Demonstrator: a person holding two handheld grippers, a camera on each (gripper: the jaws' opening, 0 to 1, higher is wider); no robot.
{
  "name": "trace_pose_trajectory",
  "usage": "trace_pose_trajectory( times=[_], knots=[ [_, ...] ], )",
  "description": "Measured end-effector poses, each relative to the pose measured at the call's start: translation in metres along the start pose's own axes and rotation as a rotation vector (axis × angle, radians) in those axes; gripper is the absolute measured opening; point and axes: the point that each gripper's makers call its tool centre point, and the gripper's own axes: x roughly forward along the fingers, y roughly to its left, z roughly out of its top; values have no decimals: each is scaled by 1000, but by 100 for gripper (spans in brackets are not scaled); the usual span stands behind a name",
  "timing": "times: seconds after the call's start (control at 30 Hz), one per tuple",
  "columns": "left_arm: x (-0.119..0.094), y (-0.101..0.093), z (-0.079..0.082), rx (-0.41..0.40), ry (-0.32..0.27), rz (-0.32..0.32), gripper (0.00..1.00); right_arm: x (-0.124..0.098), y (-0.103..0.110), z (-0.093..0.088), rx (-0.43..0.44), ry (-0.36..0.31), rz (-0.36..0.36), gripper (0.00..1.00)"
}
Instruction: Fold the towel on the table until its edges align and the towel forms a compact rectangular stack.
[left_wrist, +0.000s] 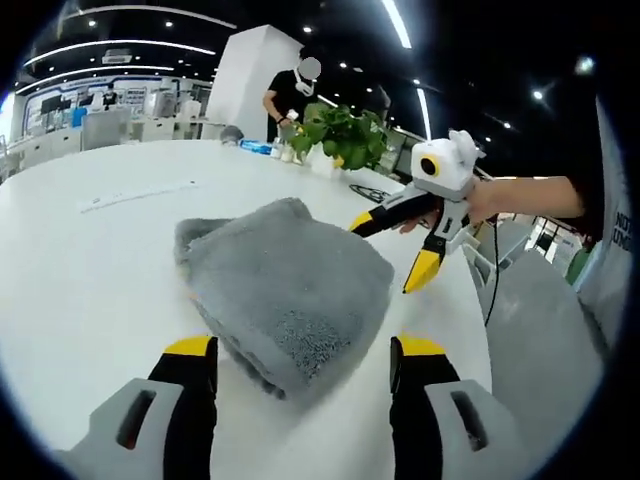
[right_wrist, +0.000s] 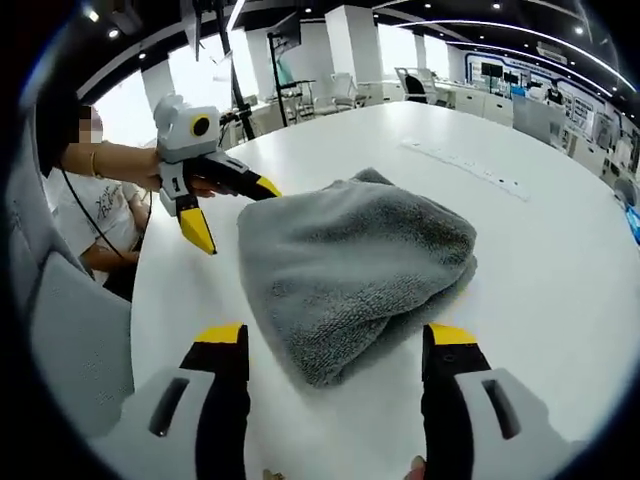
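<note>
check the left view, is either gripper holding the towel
No: both grippers, left and right, are open and clear of the towel.

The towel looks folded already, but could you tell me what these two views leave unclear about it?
- Towel underside and inner layers: hidden by its own top fold in both views.
- Whether its edges align: the near edge looks rumpled, the far edge is hidden behind the bulge.
- Strip on the table: too small to identify.

Folded grey towel (left_wrist: 285, 290) on white table (left_wrist: 90, 280), right gripper (left_wrist: 395, 250) seemingly open
</note>
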Motion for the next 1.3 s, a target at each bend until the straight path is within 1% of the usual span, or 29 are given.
trace_pose_trajectory(
  times=[0.07, 0.13, 0.2, 0.3, 0.33, 0.37, 0.4, 0.47, 0.5, 0.53, 0.6, 0.7, 0.73, 0.77, 0.8, 0.83, 0.9, 0.93, 1.0, 1.03, 1.07, 1.1, 1.17, 1.2, 1.23, 1.3],
  knots=[
    [2, -2, -3, -22, -1, -4, 70, -1, 4, -1, 4, -1, 2, 69],
    [3, -11, -3, -23, 0, -10, 69, -2, 10, 0, 6, -4, 8, 68],
    [4, -13, -4, -24, 5, -15, 69, -2, 15, -2, 12, 0, 11, 67],
    [10, -27, -9, -31, 18, -31, 70, -3, 21, -4, 30, -5, 17, 65],
    [11, -30, -11, -16, 29, -37, 71, -3, 23, -4, 41, -7, 20, 64],
    [10, -24, -13, -1, 39, -38, 70, -3, 25, -5, 53, -9, 24, 63],
    [10, -23, -12, -4, 36, -37, 70, -2, 25, -6, 58, -10, 23, 63],
    [11, -25, -7, -46, 5, -36, 70, -2, 26, -8, 64, -5, 19, 64],
    [11, -25, -7, -58, 0, -31, 70, -2, 27, -9, 65, -3, 18, 64],
    [9, -23, -9, -62, -2, -14, 69, -3, 28, -9, 64, -3, 14, 64],
    [5, -14, -15, -70, 4, -1, 67, -7, 28, -8, 76, -6, 4, 62],
    [-1, -13, -12, -88, -11, 19, 68, -12, 25, -7, 75, -17, -15, 62],
    [-4, -11, -12, -83, -12, 31, 67, -15, 25, -6, 78, -23, -21, 62],
    [-7, -9, -10, -52, -8, 57, 67, -19, 25, -2, 101, -46, -28, 62],
    [-10, -8, -9, -16, 7, 79, 67, -22, 26, 2, 121, -70, -30, 62],
    [-10, -6, -11, -8, 15, 81, 68, -27, 26, 6, 140, -95, -37, 62],
    [-13, -3, -9, 16, 10, 101, 70, -36, 26, 9, 140, -113, -54, 63],
    [-17, -3, -6, 32, -1, 110, 71, -41, 28, 11, 140, -119, -62, 63],
    [-25, -6, 1, 35, -24, 126, 72, -48, 30, 14, 143, -134, -74, 63],
    [-32, -8, 6, 35, -41, 139, 72, -55, 32, 16, 146, -148, -86, 63],
    [-33, -9, 7, 35, -47, 145, 72, -61, 33, 17, 153, -154, -101, 62],
    [-45, -14, 16, 48, -82, 170, 72, -66, 34, 16, 159, -153, -111, 62],
    [-59, -23, 20, 46, -102, 182, 73, -75, 37, 17, 164, -168, -128, 62],
    [-62, -24, 21, 45, -105, 185, 75, -79, 39, 17, 173, -175, -135, 62],
    [-71, -28, 23, 40, -115, 200, 76, -87, 41, 18, 197, -203, -148, 63],
    [-86, -32, 24, 25, -139, 228, 80, -97, 42, 15, 219, -225, -167, 63]
  ],
)
